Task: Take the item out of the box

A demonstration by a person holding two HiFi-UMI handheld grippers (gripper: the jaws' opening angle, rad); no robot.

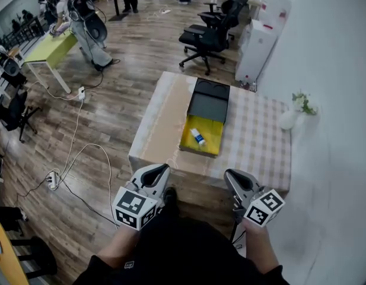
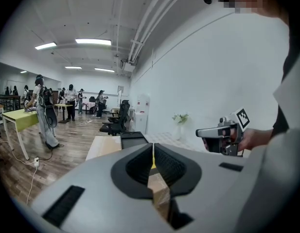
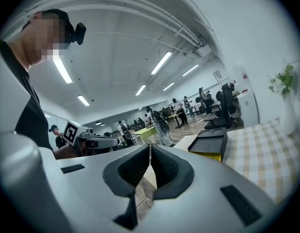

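An open box (image 1: pixel 201 136) with a yellow inside and a raised black lid (image 1: pixel 209 101) lies on the checked table (image 1: pixel 260 138). Inside it rests a small white and blue item (image 1: pixel 197 137). Both grippers hover short of the table's near edge, well back from the box. My left gripper (image 1: pixel 162 170) is shut with nothing in it, and so is my right gripper (image 1: pixel 231 176). In the left gripper view the jaws meet in a thin line, with the box lid (image 2: pixel 132 139) beyond. The right gripper view shows its jaws together and the box (image 3: pixel 210 143) ahead on the right.
A white vase with a green sprig (image 1: pixel 290 116) stands at the table's right side by the wall. Black office chairs (image 1: pixel 209 31) and a white cabinet (image 1: pixel 255 46) stand beyond the table. A green desk (image 1: pixel 49 49), people and floor cables (image 1: pixel 76 153) lie to the left.
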